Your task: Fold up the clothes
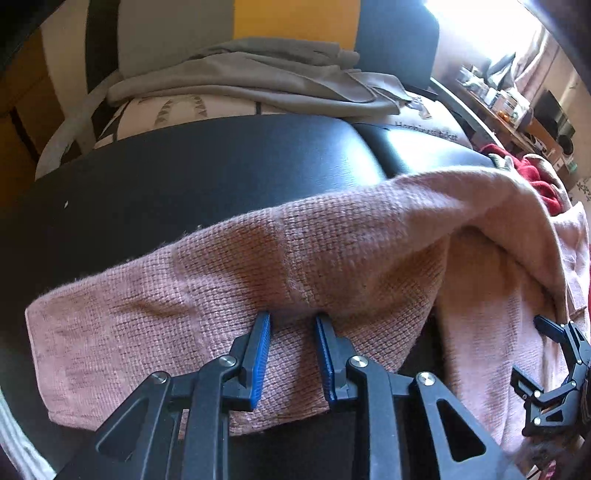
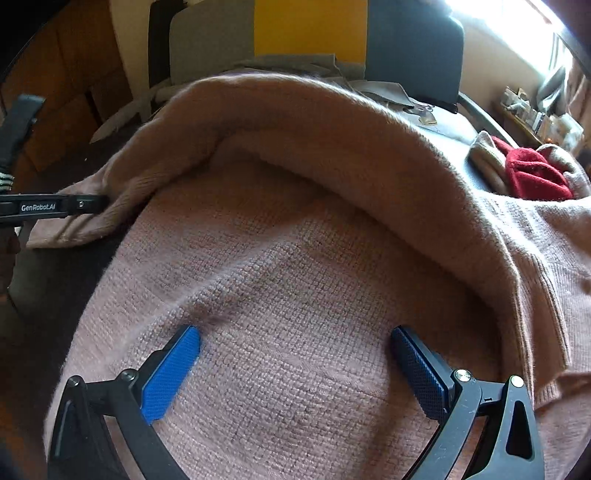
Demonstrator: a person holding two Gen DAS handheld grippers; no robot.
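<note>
Sweater [image 1: 229, 258], pink knit, was spread over a black padded surface [image 1: 184, 166] w/ one part doubled over into a thick rolled fold running across the far side in the right wrist view [image 2: 332, 122]. Left gripper [image 1: 291, 321] sat at the near edge of a flat folded-over piece, prob a sleeve but couldn't say for sure. Its blue pads [image 1: 258, 354] were a narrow gap apart w/ the knit bunched right at the tips. Whether the cloth was actually pinched between them or they just pressed on it, couldn't tell from that angle.

Right gripper [image 2: 295, 339] was over the flat body of the sweater, jaws spread wide, both blue pads [image 2: 170, 373] resting on or just above the knit, nothing between them but flat fabric. Same gripper showed up at the right edge of the left wrist view too [image 1: 554, 332], beside the hanging fold.

Other stuff: grey garment [image 1: 251, 77] piled on the far side, past the black surface, on a patterned cushion [image 1: 177, 107]. Red knit item [image 2: 532, 173] lay far right, just beside the sweater. Yellow panel [image 2: 310, 26] stood at the back, cluttered shelf [image 1: 517, 99] far right near a bright window [image 2: 506, 18].
</note>
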